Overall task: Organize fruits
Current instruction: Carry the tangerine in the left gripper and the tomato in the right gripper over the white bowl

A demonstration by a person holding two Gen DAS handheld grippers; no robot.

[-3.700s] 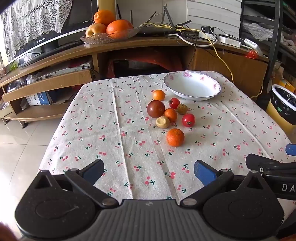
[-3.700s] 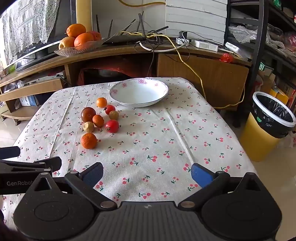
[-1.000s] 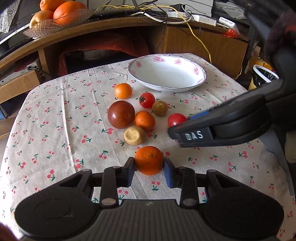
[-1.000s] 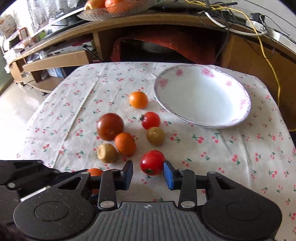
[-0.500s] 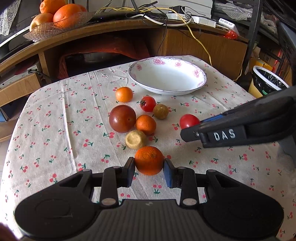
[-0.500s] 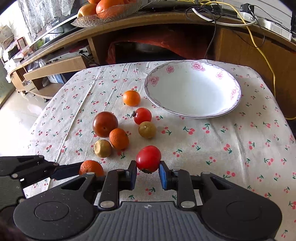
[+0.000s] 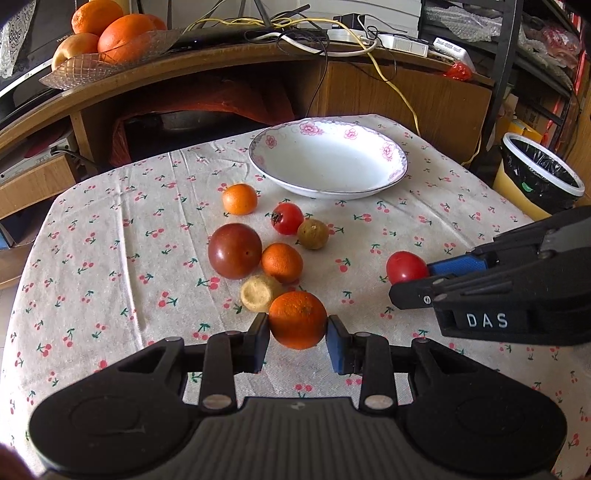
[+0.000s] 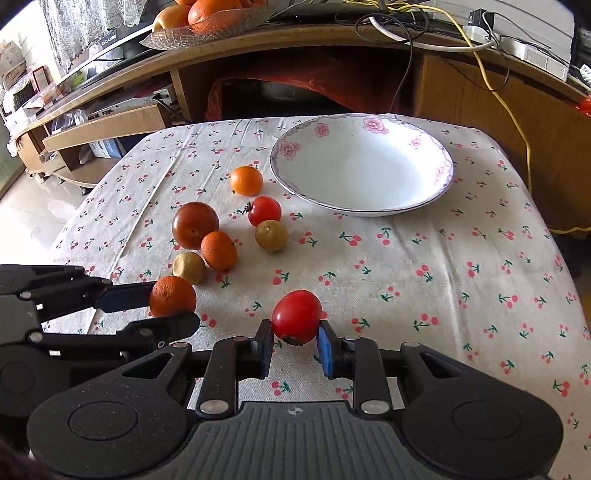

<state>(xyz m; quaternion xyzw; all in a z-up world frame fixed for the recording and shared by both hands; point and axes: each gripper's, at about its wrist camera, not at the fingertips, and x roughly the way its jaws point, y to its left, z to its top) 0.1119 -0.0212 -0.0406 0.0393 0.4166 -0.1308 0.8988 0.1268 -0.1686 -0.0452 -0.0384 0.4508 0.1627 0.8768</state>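
Note:
My left gripper is shut on an orange, just above the cherry-print cloth. My right gripper is shut on a red tomato; it shows at the right of the left wrist view, with the tomato at its tip. On the cloth lie a dark red fruit, a small orange, a tan fruit, a small tomato, a brownish fruit and another small orange. Behind them stands an empty white floral bowl.
A wooden shelf unit runs behind the table, carrying a glass dish of oranges and tangled cables. A yellow bin with a black liner stands at the table's right side. The table edges drop to a tiled floor at left.
The right gripper closed on the red tomato and lifted it slightly away to the right of the cluster. The left gripper stayed shut on the orange, barely moving.

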